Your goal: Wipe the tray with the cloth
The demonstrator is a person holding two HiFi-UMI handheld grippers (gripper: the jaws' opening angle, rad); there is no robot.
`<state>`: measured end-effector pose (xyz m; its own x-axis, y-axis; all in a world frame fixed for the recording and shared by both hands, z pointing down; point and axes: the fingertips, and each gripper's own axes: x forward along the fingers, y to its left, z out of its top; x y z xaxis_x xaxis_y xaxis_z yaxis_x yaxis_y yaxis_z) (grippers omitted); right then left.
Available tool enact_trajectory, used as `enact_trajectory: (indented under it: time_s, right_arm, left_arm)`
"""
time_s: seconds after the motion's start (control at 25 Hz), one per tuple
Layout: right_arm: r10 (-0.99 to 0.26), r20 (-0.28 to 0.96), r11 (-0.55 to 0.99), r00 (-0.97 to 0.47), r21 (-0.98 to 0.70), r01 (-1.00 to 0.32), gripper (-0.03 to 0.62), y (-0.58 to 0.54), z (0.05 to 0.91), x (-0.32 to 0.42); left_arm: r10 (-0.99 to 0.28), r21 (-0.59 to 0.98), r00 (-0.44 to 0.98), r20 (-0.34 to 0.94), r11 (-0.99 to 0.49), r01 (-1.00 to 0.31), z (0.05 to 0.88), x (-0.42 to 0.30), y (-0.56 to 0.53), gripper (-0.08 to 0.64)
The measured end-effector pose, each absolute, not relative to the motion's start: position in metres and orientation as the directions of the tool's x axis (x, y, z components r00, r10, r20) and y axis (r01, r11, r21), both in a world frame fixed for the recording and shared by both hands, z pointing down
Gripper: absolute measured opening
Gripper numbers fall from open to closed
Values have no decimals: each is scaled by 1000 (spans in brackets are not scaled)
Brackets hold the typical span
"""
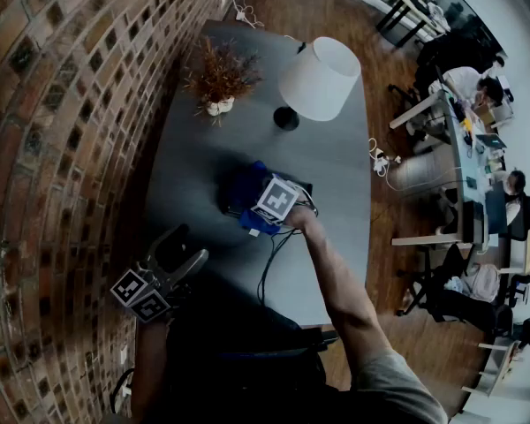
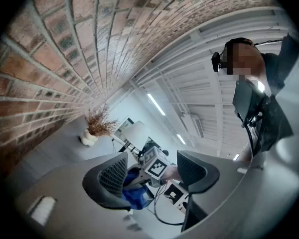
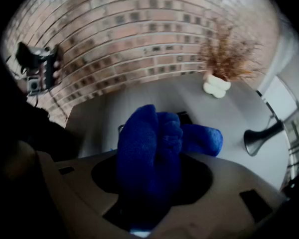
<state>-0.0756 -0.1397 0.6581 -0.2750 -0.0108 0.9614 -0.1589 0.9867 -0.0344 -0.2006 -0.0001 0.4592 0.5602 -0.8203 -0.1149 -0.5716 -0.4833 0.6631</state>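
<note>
A bunched blue cloth [image 1: 242, 189] lies on the grey table [image 1: 336, 166], over a dark tray [image 1: 302, 186] of which only thin edges show. My right gripper [image 1: 263, 210] points steeply down and is shut on the cloth. In the right gripper view the cloth [image 3: 154, 148] fills the gap between the jaws, and a tray edge [image 3: 185, 115] peeks out behind it. My left gripper [image 1: 178, 250] hangs open at the table's near left edge, away from the tray. In the left gripper view its jaws [image 2: 153, 171] stand apart with nothing between them; the cloth [image 2: 134, 195] shows far beyond.
A white-shaded lamp [image 1: 318, 78] and a dried plant in a white pot [image 1: 219, 78] stand at the far end of the table. A brick wall [image 1: 53, 148] runs close along the left. Black cables [image 1: 269, 263] trail over the near edge. People sit at desks to the right.
</note>
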Motion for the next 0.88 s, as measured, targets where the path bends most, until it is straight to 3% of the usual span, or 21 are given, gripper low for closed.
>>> enact_trajectory:
  time_s: [0.08,0.2,0.32,0.44,0.72,0.8,0.88]
  right_arm:
    - [-127,959,976,-253,75,-205,221,-170,647,-74]
    - [-289,914,905,-286,164,-393,222,-230,636,-77]
    - [-240,888,876,-392,25,-481,222,-233,646,-97]
    - [-179,897,904,-405,-12,-427,222,-205,651,-99]
    - [131,927,976,-350,-182,-117,221,-56,653,-101]
    - [110,936,980,-335,-158,-120,221,-56,647,-93]
    - [-59,931,968,-361,-35,-249,221,-110,633,-84]
  left_arm:
    - [-826,673,553,-108,-471,-571,465,-208,-4,298]
    - [-825,672,554,-110,-473,-570,468,-213,-11,298]
    - [-820,667,561,-116,-483,-567,468,-212,-14,298]
    - [-814,669,570,-113,-487,-562,471,-209,-14,298]
    - [-806,688,583,-104,-482,-543,479,-203,-15,298]
    - [-803,689,588,-97,-481,-543,481,-203,-14,298]
    - [-803,690,588,-98,-481,-541,482,-202,-15,298]
